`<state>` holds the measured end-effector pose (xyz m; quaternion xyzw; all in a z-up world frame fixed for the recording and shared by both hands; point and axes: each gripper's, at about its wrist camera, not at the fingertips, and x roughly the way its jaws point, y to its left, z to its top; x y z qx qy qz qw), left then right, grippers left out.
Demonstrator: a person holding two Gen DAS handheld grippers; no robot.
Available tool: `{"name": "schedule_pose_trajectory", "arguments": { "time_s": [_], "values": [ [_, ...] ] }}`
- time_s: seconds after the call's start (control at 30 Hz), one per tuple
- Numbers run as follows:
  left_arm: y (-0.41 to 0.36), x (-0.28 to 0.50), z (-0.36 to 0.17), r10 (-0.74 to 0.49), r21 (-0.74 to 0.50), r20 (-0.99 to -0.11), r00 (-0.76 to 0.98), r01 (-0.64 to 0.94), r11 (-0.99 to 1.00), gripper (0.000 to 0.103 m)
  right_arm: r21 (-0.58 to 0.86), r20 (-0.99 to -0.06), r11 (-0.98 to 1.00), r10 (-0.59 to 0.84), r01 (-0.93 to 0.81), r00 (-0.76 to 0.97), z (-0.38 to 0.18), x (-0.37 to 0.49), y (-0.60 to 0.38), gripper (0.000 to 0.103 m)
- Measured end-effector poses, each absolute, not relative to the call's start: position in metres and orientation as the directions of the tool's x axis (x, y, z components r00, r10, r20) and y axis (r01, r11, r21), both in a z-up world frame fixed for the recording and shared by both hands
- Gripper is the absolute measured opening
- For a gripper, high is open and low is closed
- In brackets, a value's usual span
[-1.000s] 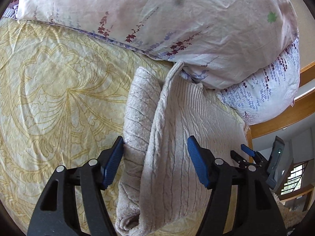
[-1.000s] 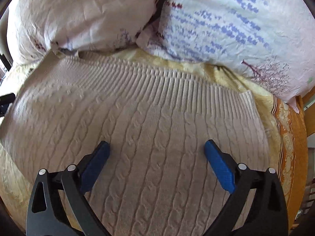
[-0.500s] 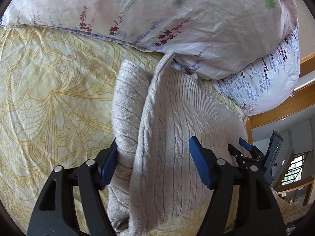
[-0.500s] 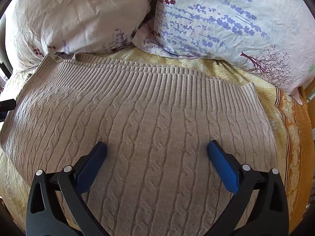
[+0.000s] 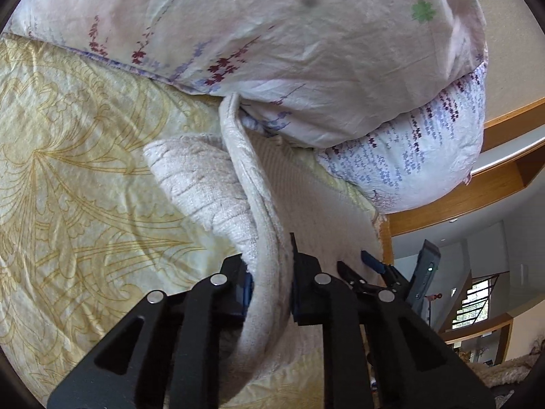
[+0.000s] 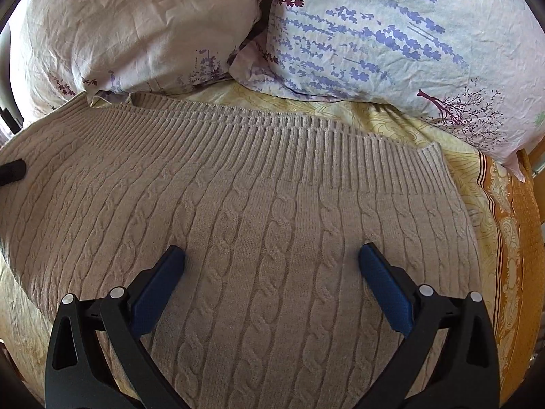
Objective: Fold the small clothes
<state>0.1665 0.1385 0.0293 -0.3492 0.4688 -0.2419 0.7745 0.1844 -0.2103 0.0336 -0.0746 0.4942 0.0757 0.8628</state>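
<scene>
A beige cable-knit sweater (image 6: pixel 272 204) lies flat on the bed with its ribbed hem toward the pillows. In the left wrist view its side edge (image 5: pixel 252 187) is gathered into a raised fold, with a sleeve (image 5: pixel 197 184) bunched on the left. My left gripper (image 5: pixel 269 272) is closing, and its blue pads press that fold from both sides. My right gripper (image 6: pixel 272 266) is open just above the sweater's middle, with flat knit between its fingers and nothing gripped. The same right gripper (image 5: pixel 371 266) shows at the far side of the sweater in the left wrist view.
Two floral pillows (image 6: pixel 136 27) (image 6: pixel 391 41) lie right behind the hem, and one (image 5: pixel 272 51) overhangs the sweater's corner. The yellow patterned sheet (image 5: pixel 68 170) spreads to the left. A wooden bed frame (image 5: pixel 477 197) and the sheet's orange border (image 6: pixel 511 238) mark the right side.
The left gripper's jaws went from wide open around the sweater's side to closed on its edge, and the edge now stands up in a fold. The right gripper stayed open in place.
</scene>
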Motion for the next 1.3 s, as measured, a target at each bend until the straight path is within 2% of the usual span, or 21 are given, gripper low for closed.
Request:
{"name": "schedule_pose_trajectory", "arguments": {
  "time_s": [0.3, 0.43, 0.53, 0.63, 0.73, 0.97, 1.13, 1.3],
  "values": [
    [0.091, 0.183, 0.061, -0.846, -0.913, -0.324, 0.423, 0.095, 0.397, 0.014, -0.05, -0.867, 0.976, 0.064, -0.213, 0.495, 0.034, 0.185, -0.211, 0.102],
    [0.061, 0.19, 0.066, -0.879, -0.932, -0.273, 0.39, 0.118, 0.342, 0.014, -0.028, -0.873, 0.972, 0.09, -0.234, 0.479, 0.039, 0.183, -0.216, 0.102],
    [0.041, 0.194, 0.067, -0.897, -0.948, -0.237, 0.373, 0.112, 0.297, 0.014, 0.032, -0.86, 0.972, 0.145, -0.232, 0.49, 0.05, 0.172, -0.233, 0.102],
    [0.022, 0.2, 0.068, -0.908, -0.957, -0.215, 0.359, 0.107, 0.269, 0.014, 0.16, -0.831, 0.969, 0.234, -0.186, 0.504, 0.061, 0.159, -0.27, 0.102],
    [-0.002, 0.21, 0.073, -0.913, -0.954, -0.222, 0.341, 0.118, 0.275, 0.013, 0.321, -0.791, 0.939, 0.336, -0.12, 0.511, 0.068, 0.146, -0.314, 0.102],
    [-0.078, 0.222, 0.065, -0.941, -0.946, -0.265, 0.211, 0.134, 0.296, 0.014, 0.536, -0.699, 0.844, 0.455, -0.017, 0.552, 0.076, 0.126, -0.38, 0.102],
    [-0.14, 0.218, 0.049, -0.928, -0.916, -0.356, 0.111, 0.154, 0.37, 0.015, 0.715, -0.584, 0.696, 0.543, 0.066, 0.603, 0.072, 0.123, -0.416, 0.102],
    [-0.177, 0.215, 0.038, -0.906, -0.891, -0.42, 0.052, 0.166, 0.422, 0.022, 0.789, -0.526, 0.606, 0.578, 0.104, 0.625, 0.068, 0.13, -0.435, 0.102]
  ]
}}
